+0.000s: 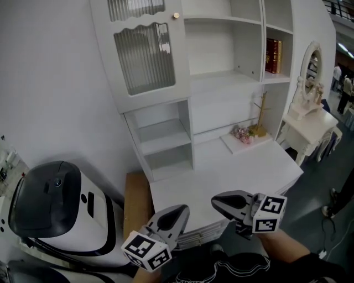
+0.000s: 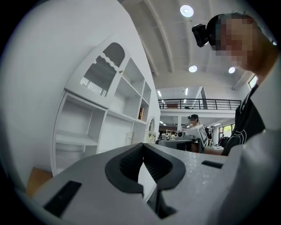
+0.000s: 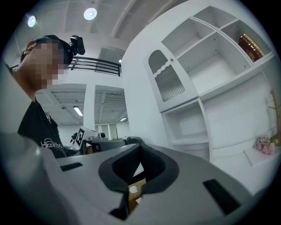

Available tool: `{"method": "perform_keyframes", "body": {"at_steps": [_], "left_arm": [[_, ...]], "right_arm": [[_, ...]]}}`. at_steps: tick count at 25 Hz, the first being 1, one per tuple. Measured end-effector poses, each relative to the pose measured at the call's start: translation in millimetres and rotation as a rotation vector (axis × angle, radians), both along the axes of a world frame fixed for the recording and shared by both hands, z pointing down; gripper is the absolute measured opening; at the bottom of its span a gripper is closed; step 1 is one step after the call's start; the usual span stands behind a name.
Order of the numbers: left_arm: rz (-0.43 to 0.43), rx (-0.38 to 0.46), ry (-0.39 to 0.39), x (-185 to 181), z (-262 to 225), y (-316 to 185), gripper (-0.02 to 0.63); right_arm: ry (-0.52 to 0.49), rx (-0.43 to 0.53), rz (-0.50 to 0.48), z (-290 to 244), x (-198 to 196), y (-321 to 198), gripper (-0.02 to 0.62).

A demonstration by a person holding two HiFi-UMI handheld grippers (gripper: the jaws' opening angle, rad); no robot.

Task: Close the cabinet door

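Note:
The white cabinet point(image 1: 221, 83) fills the head view. Its door point(image 1: 146, 55), with ribbed glass panes and a small gold knob point(image 1: 176, 15), covers the upper left compartment and looks flush with the frame. The door point(image 2: 105, 66) also shows in the left gripper view, and the door point(image 3: 169, 81) in the right gripper view. Both grippers hang low, in front of the white desk top point(image 1: 221, 171) and far from the door. My left gripper point(image 1: 180, 209) is shut with nothing in it, its jaws point(image 2: 142, 149) meeting. My right gripper point(image 1: 217, 202) is shut and empty too, its tips point(image 3: 139, 149) closed.
A white and black machine point(image 1: 55, 210) stands at the lower left beside a brown board point(image 1: 135, 204). A red book point(image 1: 273, 55) sits on a right shelf, with a gold stand point(image 1: 257, 119) and pink flowers point(image 1: 241, 134) below. A dressing table with mirror point(image 1: 310, 116) stands at the right.

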State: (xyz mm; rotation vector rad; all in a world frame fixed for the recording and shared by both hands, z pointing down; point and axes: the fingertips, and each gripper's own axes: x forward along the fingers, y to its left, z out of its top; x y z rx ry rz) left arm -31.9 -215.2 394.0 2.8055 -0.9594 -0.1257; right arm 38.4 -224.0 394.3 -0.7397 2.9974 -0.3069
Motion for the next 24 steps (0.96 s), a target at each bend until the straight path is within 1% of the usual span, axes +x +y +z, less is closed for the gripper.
{"method": "perform_keyframes", "body": {"at_steps": [5,11,17,21,24], "left_arm": [[0.015,-0.025,0.009,0,11,1,0.005],[0.018,-0.022,0.009,0,15,2,0.005],[0.028,-0.040,0.017,-2,24,8,0.005],[0.022,-0.055,0.045,-5,25,9,0.005],[0.025,-0.055,0.038,-4,26,12,0.005]], "right_arm": [[-0.006,-0.037,0.019,14,-4,1,0.000],[0.003,-0.062,0.020,21,-8,3,0.000],[0.025,-0.067,0.007,28,-18,8,0.000],[0.017,-0.075,0.000,33,-21,11,0.000],[0.011,-0.076,-0.006,33,-23,15,0.000]]}}
